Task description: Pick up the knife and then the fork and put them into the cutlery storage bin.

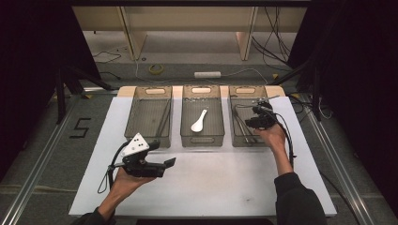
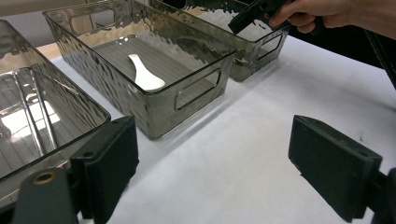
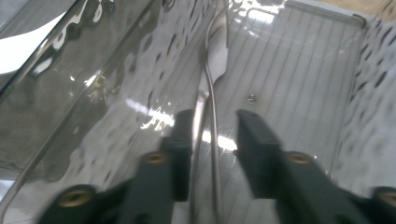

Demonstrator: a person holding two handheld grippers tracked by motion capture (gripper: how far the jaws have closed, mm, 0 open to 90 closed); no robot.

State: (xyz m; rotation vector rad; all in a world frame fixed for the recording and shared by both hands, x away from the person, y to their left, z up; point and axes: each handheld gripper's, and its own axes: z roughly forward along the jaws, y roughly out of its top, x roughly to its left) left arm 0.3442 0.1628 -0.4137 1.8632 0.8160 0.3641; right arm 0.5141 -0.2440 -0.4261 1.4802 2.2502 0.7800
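Observation:
Three smoked clear bins stand in a row on the white table top (image 1: 211, 183). Inside the right bin (image 1: 245, 90) my right gripper (image 1: 258, 119) points down at the floor of the bin. In the right gripper view its jaws (image 3: 215, 135) stand apart, with thin metal utensil handles (image 3: 212, 88) lying between them; the pads do not press on the handles. A white spoon (image 1: 199, 122) (image 2: 144, 77) lies in the middle bin (image 1: 202, 140). My left gripper (image 1: 163, 157) (image 2: 212, 154) hovers in front of the left bin (image 1: 148, 89), wide open and holding nothing.
Thin metal sticks (image 1: 163, 122) (image 2: 39, 109) lie in the left bin. Beyond the table's far edge there are cables, a yellow tape roll (image 1: 156, 69) and wooden furniture legs. Bare white surface stretches in front of the bins.

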